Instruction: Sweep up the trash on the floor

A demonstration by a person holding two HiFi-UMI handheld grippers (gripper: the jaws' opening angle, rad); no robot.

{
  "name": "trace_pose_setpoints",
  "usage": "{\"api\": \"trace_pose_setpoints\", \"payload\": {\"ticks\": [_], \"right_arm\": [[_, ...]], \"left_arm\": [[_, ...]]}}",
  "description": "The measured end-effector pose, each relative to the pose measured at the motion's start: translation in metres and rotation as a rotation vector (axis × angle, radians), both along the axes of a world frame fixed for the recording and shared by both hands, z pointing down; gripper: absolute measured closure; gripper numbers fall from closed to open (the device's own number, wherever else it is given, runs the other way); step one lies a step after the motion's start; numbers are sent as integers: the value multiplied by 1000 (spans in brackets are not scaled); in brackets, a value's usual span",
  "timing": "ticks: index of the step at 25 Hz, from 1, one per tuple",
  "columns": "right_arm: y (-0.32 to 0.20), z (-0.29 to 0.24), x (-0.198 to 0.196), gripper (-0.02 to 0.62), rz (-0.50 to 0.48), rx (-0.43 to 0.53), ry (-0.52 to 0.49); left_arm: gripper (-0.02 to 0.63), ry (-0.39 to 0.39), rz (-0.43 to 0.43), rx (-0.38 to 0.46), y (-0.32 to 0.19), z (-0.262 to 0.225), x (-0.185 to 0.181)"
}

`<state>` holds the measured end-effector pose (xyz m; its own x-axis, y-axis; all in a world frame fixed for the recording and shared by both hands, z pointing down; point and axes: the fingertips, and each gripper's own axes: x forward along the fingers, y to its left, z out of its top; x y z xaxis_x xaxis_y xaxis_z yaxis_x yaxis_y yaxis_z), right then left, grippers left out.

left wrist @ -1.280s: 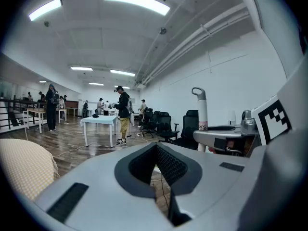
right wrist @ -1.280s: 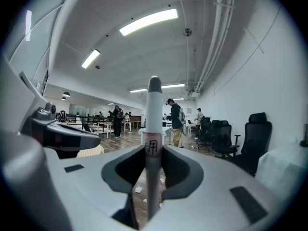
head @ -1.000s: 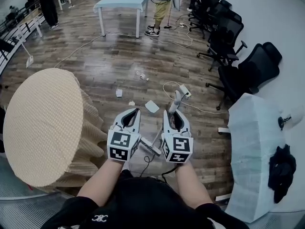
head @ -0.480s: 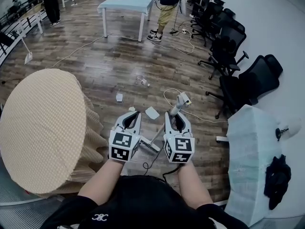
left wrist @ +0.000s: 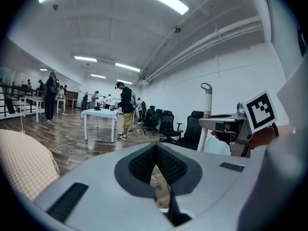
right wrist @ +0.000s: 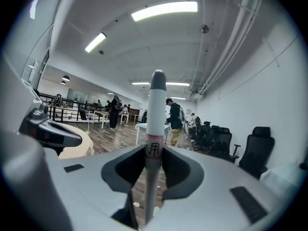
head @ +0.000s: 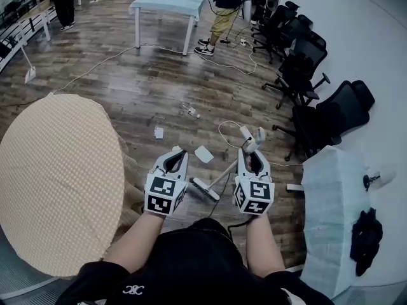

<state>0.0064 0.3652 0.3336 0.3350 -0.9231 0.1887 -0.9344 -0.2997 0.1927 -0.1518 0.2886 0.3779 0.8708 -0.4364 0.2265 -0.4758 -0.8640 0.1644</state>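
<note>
Wooden floor (head: 114, 88) in the head view is carrying paper scraps (head: 159, 133) at eleven o'clock of the left gripper (head: 179, 151); the right gripper (head: 250, 152) is clamping the broom handle (head: 222, 176), with the bristles (head: 202, 188) lying between both grippers; I'd be reaching beyond the scraps and drawing inward, clear of the cable (head: 222, 127). Left gripper view: its jaws are sitting together, seemingly empty. Right gripper view: its fingers are squeezing the handle; the bristles are being cut off below.

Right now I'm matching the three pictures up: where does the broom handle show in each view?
Head view: the broom handle slants down-left from the right gripper.
Left gripper view: an upright white pole at the right.
Right gripper view: dead centre, clamped between the jaws.
Shared landmark: the light table, far off in all three.
</note>
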Motion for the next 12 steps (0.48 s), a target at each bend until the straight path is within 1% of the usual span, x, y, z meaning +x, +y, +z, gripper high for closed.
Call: {"api": "trace_pose_setpoints", "payload": {"ticks": [5,9,12], "right_arm": [[-25,-3,9,482,20,-4,11],[-48,6,15,482,9,-26,9],[-66,19,22,482,-10,-40,4]], "left_arm": [[611,-9,5,2,-23,4,-3],[611,-10,-23,-10,-49,9,-3],[611,-12,-44,-18,-69,16,6]]}}
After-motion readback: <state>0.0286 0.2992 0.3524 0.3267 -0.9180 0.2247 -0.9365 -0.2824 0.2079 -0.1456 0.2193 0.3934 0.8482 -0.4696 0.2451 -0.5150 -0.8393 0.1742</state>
